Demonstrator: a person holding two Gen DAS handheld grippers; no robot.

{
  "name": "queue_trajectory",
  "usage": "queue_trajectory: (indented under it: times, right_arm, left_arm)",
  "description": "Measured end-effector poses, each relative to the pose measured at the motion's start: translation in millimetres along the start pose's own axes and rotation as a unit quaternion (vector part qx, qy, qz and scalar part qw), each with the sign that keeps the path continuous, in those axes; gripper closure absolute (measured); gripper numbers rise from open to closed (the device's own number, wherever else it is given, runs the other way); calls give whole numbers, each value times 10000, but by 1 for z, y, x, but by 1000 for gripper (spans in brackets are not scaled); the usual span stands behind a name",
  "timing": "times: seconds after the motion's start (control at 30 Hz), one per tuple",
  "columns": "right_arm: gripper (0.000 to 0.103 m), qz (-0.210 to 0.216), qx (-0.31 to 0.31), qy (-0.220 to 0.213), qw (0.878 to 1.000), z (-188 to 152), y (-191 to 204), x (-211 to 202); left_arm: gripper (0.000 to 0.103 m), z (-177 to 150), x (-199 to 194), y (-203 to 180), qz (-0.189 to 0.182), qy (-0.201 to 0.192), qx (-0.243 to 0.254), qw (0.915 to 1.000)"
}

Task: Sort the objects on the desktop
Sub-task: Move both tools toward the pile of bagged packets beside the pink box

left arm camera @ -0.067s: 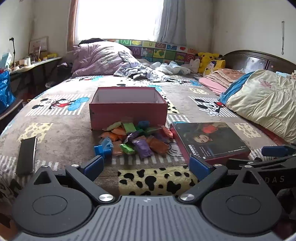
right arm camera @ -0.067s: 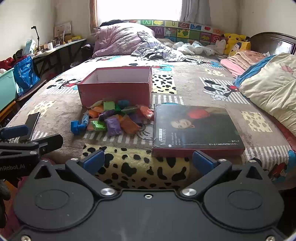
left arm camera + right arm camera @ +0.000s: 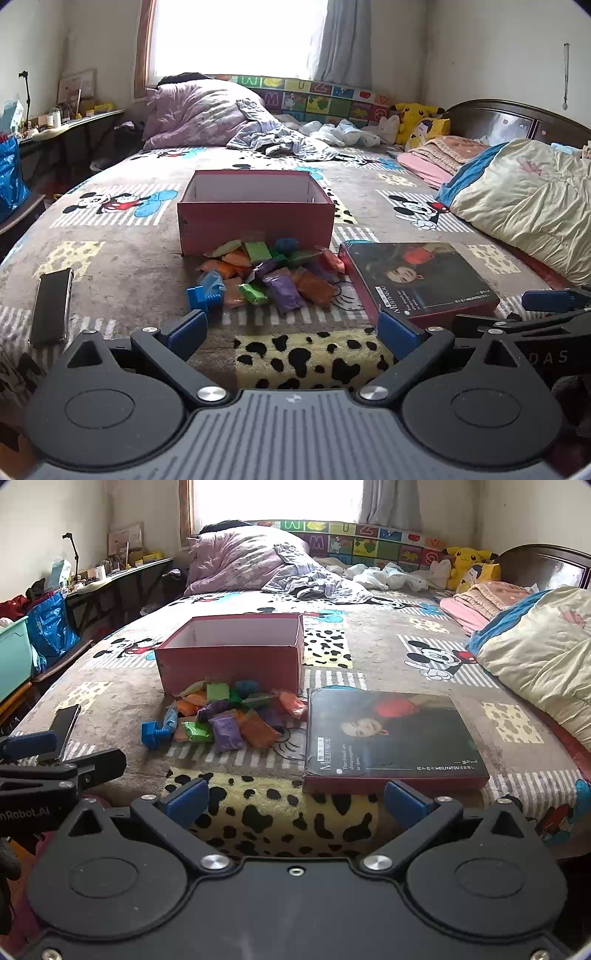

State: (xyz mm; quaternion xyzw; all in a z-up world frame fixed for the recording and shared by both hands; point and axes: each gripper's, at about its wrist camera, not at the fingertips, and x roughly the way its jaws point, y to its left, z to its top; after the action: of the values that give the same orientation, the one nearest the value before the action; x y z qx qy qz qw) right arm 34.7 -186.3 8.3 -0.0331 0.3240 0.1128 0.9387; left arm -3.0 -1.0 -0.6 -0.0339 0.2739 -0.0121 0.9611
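Note:
An open red box (image 3: 255,221) (image 3: 229,664) stands on the bed. In front of it lies a pile of small coloured packets (image 3: 273,273) (image 3: 229,720) and a blue toy bolt (image 3: 201,295) (image 3: 155,733). A dark book (image 3: 421,277) (image 3: 391,734) lies right of the pile. My left gripper (image 3: 291,332) is open and empty, near the bed's front edge, short of the pile. My right gripper (image 3: 295,805) is open and empty, just before the book's near edge. Each gripper shows at the side of the other's view.
A black phone (image 3: 51,306) (image 3: 62,727) lies on the bed at the left. Pillows and a folded quilt (image 3: 524,199) lie at the right, clothes and plush toys at the back. A desk and a blue bag (image 3: 51,627) stand left of the bed.

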Motion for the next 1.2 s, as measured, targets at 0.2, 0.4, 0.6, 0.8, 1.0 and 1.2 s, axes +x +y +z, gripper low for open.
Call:
queue_trajectory:
  times: [0.2, 0.4, 0.6, 0.8, 1.0, 1.2]
  right_arm:
    - [1, -20, 9, -95, 10000, 0, -2, -4]
    - [1, -58, -33, -21, 10000, 1, 0, 0]
    - [1, -59, -38, -25, 10000, 1, 0, -1]
    - [1, -65, -33, 8, 10000, 1, -2, 0]
    - [1, -74, -38, 42, 10000, 0, -3, 2]
    - [1, -119, -70, 42, 9999, 1, -3, 3]
  left_arm:
    - [4, -3, -1, -1, -45, 6, 16, 10000]
    - [4, 1, 3, 0, -14, 67, 18, 10000]
    - [4, 3, 3, 0, -11, 74, 26, 10000]
    - [4, 1, 5, -1, -15, 104, 53, 9999]
    - [4, 2, 6, -2, -41, 110, 73, 9999]
    - [4, 2, 9, -2, -66, 132, 51, 9999]
